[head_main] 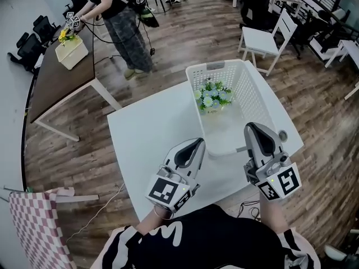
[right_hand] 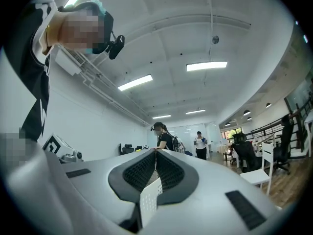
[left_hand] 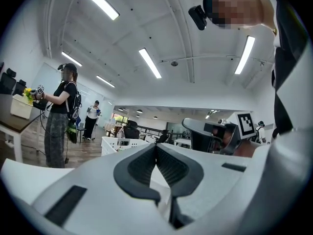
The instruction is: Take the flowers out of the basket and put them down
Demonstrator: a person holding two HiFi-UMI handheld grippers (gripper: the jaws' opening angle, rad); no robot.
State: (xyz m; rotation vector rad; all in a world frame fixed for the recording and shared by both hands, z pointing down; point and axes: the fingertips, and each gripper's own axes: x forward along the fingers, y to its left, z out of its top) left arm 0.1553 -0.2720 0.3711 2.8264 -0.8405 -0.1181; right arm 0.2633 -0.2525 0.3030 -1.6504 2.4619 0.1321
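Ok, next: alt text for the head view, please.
Seen from above, a white basket with flowers in it stands on a white table. The left gripper and right gripper, both shut, are at its near end. Behind, a person stands by a brown table.

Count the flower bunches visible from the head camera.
2: one blue-and-white bunch inside the white perforated plastic basket; one yellow bunch atop the cream box on the far brown table. More may be hidden.
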